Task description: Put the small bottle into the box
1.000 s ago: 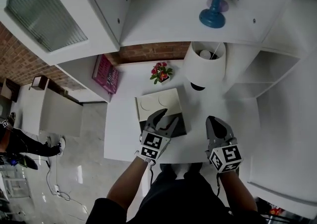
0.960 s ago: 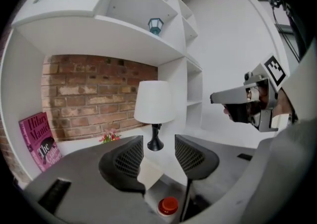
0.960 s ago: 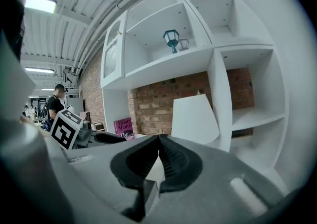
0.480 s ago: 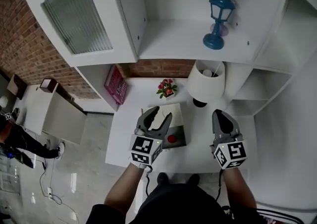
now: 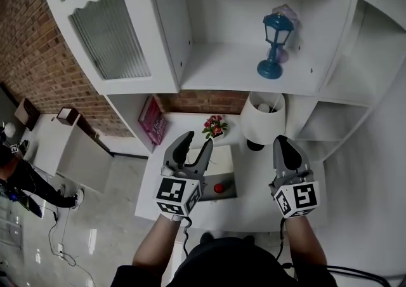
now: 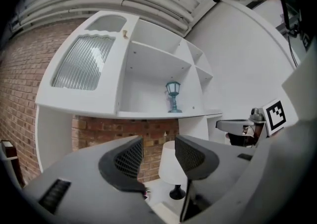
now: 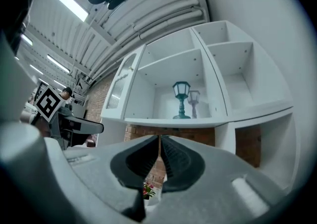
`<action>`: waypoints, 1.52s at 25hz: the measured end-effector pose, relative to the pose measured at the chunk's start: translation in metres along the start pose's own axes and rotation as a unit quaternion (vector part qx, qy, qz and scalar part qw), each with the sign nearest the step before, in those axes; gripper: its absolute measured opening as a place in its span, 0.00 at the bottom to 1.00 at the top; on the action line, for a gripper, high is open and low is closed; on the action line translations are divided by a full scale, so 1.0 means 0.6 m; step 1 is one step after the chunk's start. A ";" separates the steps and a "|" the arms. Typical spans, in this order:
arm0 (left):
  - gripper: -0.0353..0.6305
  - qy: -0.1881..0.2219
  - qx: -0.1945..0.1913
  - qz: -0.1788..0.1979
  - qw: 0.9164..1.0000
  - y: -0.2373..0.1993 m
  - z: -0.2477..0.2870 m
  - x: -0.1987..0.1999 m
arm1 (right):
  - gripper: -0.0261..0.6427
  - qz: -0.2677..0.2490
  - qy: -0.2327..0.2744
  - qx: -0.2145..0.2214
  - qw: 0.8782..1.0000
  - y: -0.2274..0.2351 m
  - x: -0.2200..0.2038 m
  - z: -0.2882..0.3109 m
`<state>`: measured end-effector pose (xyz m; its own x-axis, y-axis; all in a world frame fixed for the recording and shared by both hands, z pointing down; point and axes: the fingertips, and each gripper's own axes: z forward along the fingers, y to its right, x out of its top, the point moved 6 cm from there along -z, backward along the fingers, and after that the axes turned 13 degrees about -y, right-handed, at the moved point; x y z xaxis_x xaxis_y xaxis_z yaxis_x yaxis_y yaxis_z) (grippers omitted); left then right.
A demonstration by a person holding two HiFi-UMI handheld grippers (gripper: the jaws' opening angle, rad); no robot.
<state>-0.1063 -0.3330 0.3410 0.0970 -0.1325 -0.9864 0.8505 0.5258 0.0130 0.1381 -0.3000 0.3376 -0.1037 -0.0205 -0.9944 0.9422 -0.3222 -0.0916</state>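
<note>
Left gripper [image 5: 195, 141] held above worktop [image 5: 251, 192] beside box [image 5: 229, 178], fingers wide and empty, right gripper [image 5: 283, 143] alongside, fingers pressed together.

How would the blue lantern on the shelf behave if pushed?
Likely tips easily: the lantern is tall, on a thin stem over a small round base. Its head looks glazed, so it is probably fragile.

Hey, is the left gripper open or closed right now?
Open. The left gripper shows its jaws apart in its own view, nothing between them; the white lamp is visible through the gap.
</note>
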 end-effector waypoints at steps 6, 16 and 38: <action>0.35 0.014 0.005 0.006 1.000 0.008 -0.006 0.025 | 0.04 -0.008 0.015 0.006 1.000 0.005 0.023 -0.002; 0.35 0.009 0.011 0.005 1.000 0.008 0.006 0.021 | 0.04 -0.017 0.016 0.011 1.000 0.012 0.029 0.002; 0.35 -0.001 0.006 0.003 1.000 0.001 0.004 0.006 | 0.04 -0.017 0.017 0.014 1.000 0.003 0.027 0.000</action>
<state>-0.1042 -0.3351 0.3378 0.1029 -0.1316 -0.9860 0.8562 0.5163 0.0204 0.1380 -0.3008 0.3216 -0.1241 0.0221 -0.9920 0.9290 -0.3488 -0.1239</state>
